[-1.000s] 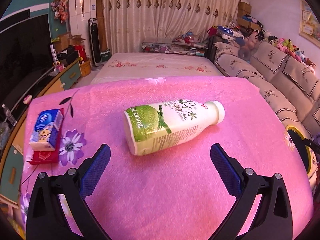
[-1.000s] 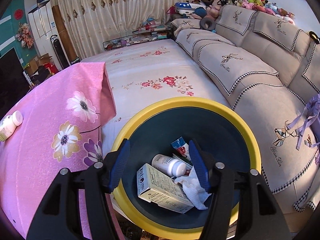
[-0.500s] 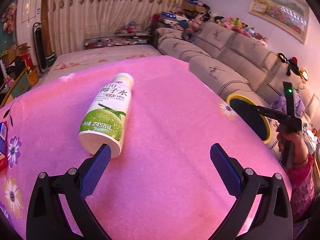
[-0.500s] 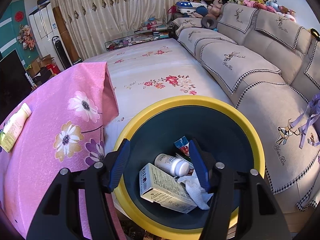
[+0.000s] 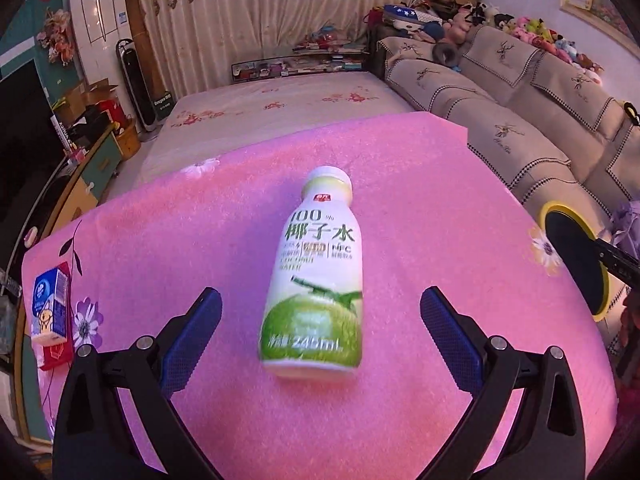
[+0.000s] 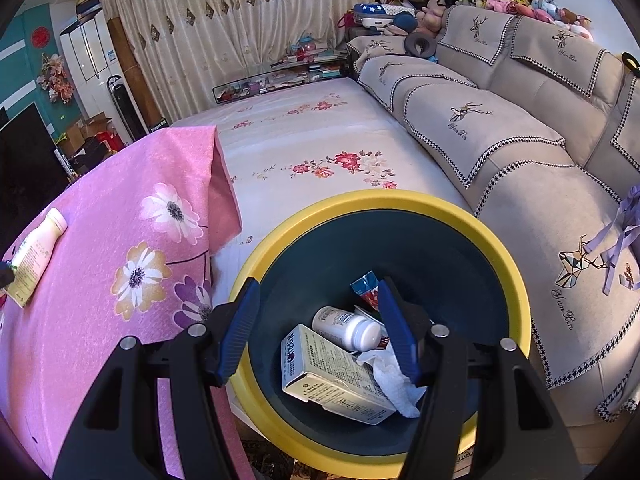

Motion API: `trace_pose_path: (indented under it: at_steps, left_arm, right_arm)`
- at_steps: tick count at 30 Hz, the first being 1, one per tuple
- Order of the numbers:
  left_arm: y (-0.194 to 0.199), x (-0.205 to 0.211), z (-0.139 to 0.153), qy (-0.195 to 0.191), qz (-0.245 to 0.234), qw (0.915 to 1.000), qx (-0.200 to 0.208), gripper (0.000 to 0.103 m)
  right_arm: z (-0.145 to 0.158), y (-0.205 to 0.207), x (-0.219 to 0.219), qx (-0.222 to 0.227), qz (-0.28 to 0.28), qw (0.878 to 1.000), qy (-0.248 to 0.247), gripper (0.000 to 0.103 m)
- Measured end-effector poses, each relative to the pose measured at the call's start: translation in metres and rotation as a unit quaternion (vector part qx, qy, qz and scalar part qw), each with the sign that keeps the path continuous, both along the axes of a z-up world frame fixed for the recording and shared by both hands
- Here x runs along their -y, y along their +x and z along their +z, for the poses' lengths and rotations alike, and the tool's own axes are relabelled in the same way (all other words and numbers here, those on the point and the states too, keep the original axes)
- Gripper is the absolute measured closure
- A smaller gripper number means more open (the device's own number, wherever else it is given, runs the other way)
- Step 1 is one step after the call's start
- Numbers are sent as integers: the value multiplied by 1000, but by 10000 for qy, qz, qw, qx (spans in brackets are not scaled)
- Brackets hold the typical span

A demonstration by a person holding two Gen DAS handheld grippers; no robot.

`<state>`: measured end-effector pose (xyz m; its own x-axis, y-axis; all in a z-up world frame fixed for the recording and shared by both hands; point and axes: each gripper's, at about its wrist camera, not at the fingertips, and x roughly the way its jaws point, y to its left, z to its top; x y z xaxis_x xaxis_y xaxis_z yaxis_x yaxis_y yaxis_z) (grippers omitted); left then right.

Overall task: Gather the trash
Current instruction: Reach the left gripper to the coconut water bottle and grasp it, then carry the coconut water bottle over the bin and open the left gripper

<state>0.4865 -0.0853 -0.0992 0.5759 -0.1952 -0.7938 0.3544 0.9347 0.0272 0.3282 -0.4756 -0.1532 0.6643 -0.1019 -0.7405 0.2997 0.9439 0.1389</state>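
Note:
A white and green coconut water bottle lies on its side on the pink tablecloth, cap pointing away. My left gripper is open, its blue pads on either side of the bottle's base, not touching it. My right gripper hangs open over the yellow-rimmed dark bin. Inside the bin lie a carton, a white pill bottle, crumpled tissue and a red wrapper. The same coconut water bottle shows far left in the right wrist view.
A blue tissue pack rests on a red packet at the table's left edge. The yellow-rimmed bin stands off the table's right side, beside a beige sofa. A white flowered bed lies beyond.
The left gripper has swung round the bottle: it lay crosswise ahead, then by the left pad, and now lies lengthwise between the pads. The right gripper stays over the bin.

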Motion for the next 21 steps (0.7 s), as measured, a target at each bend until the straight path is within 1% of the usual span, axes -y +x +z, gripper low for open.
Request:
trace_pose_path:
  at_steps: [1,3,7,11,13,15,17,19,21]
  left_arm:
    - [6,3,-3,71,0,10000,-17,7]
    - [19,7,-9,220,27,9997,-102,15]
    - [38,17,-18,404,109,9988,-234,20]
    - [49,29,-28,553,132,9977,-375,32]
    - [53,31,-33,562,159,9972,-473,37]
    - [55,33,-36,548,172,9969,-533,47]
    - [55,35,-38,529,216,9968,-550,51]
    - [54,37,-38,525,253,9969,-523,52]
    - [50,36,-38,421,253,9973,-539,52]
  right_arm:
    - [0,0,-1,-7,6,10000,0,45]
    - [-1,0,-1,-14,13,10000,-6,45]
    - [1,-1,1,13,13,10000,-7,45]
    - [0,-1,4,19,-1,10000,17,45]
    - [-1,-1,5,18,-3,10000,34,45]
    - [-2,-2,6,14,-2,10000,55,45]
    - [-3,-4,7,9,-2,10000,70,45]
    - [-4,-6,8,15,-3,10000,85,45]
    - [-3,-8,10,35,-10,9999,105,45]
